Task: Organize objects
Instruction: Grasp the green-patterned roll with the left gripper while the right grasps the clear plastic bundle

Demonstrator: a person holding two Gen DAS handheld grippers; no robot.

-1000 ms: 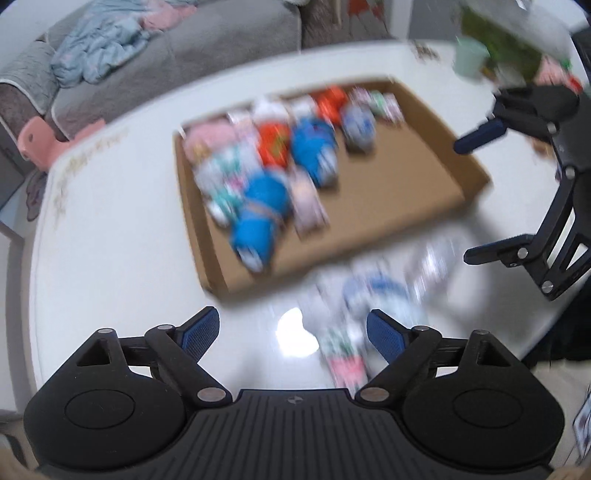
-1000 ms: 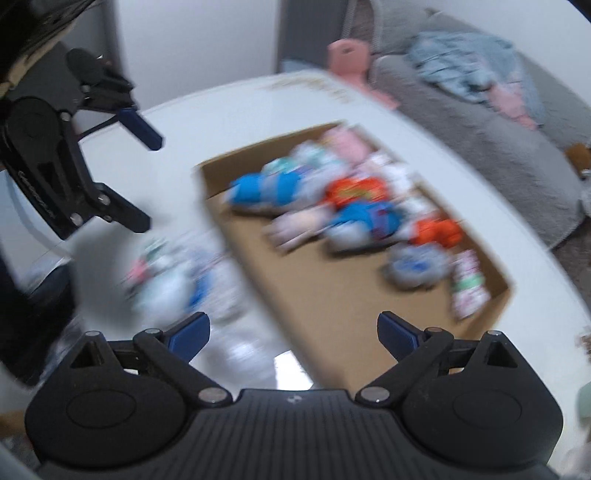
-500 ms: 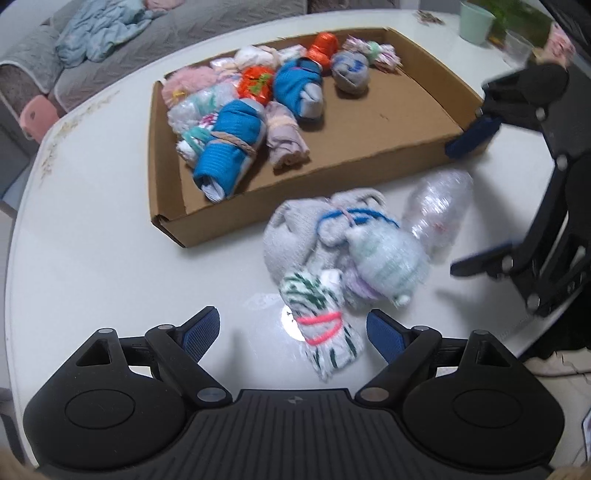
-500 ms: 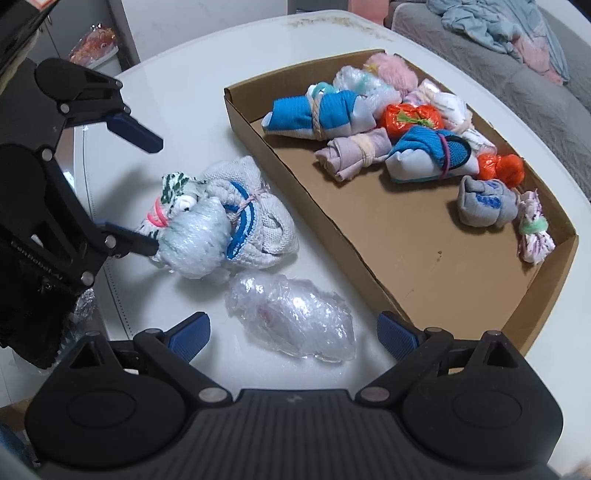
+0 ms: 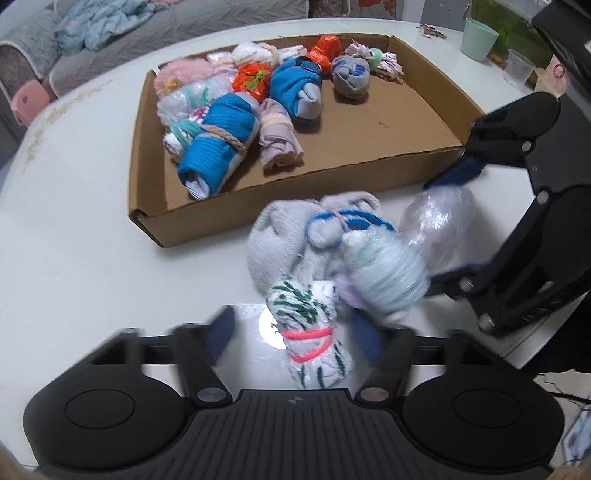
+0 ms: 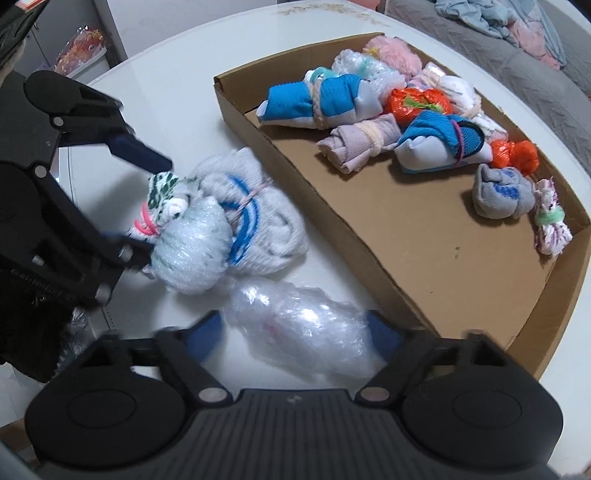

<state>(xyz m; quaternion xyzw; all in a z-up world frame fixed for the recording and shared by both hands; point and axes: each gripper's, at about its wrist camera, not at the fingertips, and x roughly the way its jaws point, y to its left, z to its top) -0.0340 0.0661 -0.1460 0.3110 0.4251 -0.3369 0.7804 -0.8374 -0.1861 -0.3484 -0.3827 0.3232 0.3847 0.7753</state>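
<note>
On the white table (image 5: 81,236), the cardboard tray (image 5: 424,162) sits at twelve o'clock, half filled. Left gripper (image 5: 291,336) straddles the green-striped bundle (image 5: 310,332), right gripper (image 6: 295,332) the bubble-wrapped bundle (image 6: 299,325), both wide, seemingly closing to load them.

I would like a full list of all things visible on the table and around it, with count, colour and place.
cardboard tray: 1, brown, on the table
bundles in tray: about eleven, blue, orange, pink, grey, lilac, far half of the tray
sock bundle with pink bands: 1, white-green, between left fingers
grey-blue sock bundle: 1, before the tray
bubble-wrap bundle: 1, pale green, on the socks
clear wrap bundle: 1, between right fingers
cups: 2, green, clear, far right
sofa: grey, behind
left gripper: open
right gripper: open
</note>
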